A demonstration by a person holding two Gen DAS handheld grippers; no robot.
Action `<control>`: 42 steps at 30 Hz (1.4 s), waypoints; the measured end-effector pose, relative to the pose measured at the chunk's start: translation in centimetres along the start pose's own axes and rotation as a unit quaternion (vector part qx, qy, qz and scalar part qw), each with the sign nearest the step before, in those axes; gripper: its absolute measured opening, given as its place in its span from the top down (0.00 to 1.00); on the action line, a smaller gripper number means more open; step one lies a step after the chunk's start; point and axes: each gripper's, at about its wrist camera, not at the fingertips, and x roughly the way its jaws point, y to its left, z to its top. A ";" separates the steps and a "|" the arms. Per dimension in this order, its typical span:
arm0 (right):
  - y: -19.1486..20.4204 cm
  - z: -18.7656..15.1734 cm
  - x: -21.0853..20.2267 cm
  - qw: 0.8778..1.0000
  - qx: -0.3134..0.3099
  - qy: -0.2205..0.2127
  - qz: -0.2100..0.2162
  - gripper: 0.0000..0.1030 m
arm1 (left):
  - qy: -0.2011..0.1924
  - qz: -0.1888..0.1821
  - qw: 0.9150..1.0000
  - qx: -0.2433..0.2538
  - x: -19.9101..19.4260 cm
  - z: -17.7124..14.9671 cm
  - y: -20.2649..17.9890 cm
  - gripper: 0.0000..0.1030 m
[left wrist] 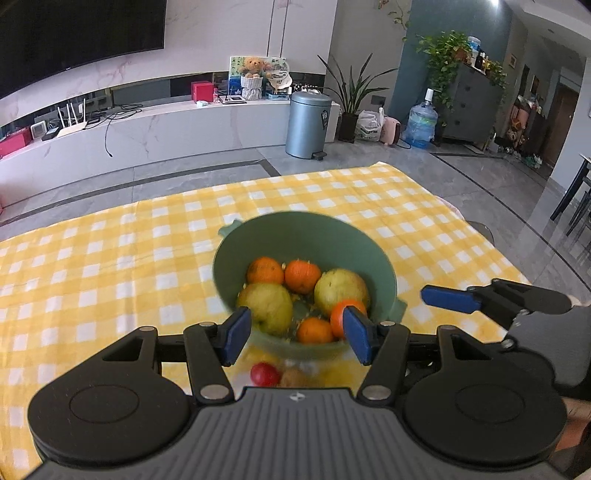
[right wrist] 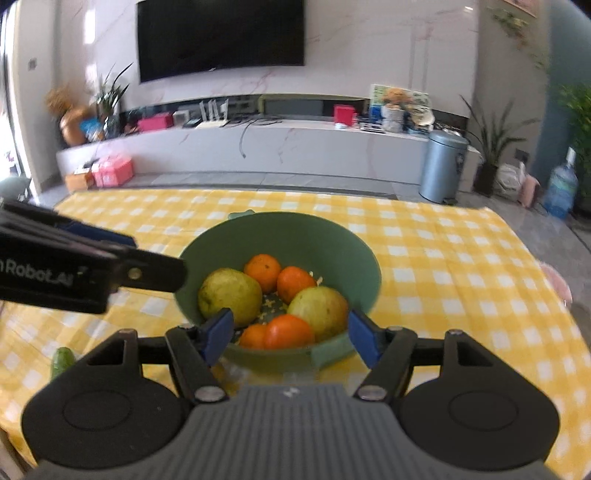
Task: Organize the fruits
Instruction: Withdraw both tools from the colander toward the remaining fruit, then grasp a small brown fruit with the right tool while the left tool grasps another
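Oranges (right wrist: 263, 271) and pears (right wrist: 229, 295) fill green bowl (right wrist: 332, 243); left tool (left wrist: 295, 332) and right tool (right wrist: 291, 334) gape, empty.

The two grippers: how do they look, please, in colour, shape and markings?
Both the left gripper and the right gripper have black linkage arms with silver rivets, round black discs, a ribbed grey body and blue pads on the fingers. White lettering marks the left one's side.

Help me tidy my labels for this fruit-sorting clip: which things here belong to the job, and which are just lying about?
Part of the job:
- green bowl
- four oranges
- two pears
- red fruit and brownish one on the tablecloth
- green item, too cut off to name

Just lying about:
- bin
- water jug
- television
- potted plant
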 end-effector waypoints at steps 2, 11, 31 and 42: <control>0.1 -0.8 -0.9 1.000 0.016 -0.003 -0.001 0.36 | 0.000 0.002 1.000 0.002 -0.4 -1.0 0.1 0.35; 1.7 -4.4 -2.7 0.998 0.062 0.001 0.014 0.36 | 0.001 -0.007 1.000 0.005 -1.8 -5.2 0.9 0.35; 3.3 -7.1 -1.2 0.998 0.052 0.040 0.010 0.52 | 0.072 -0.065 0.995 0.007 -0.3 -11.0 2.7 0.56; 4.4 -7.3 -1.2 0.999 0.022 0.041 0.018 0.57 | 0.115 -0.061 0.991 0.023 2.0 -12.2 1.6 0.61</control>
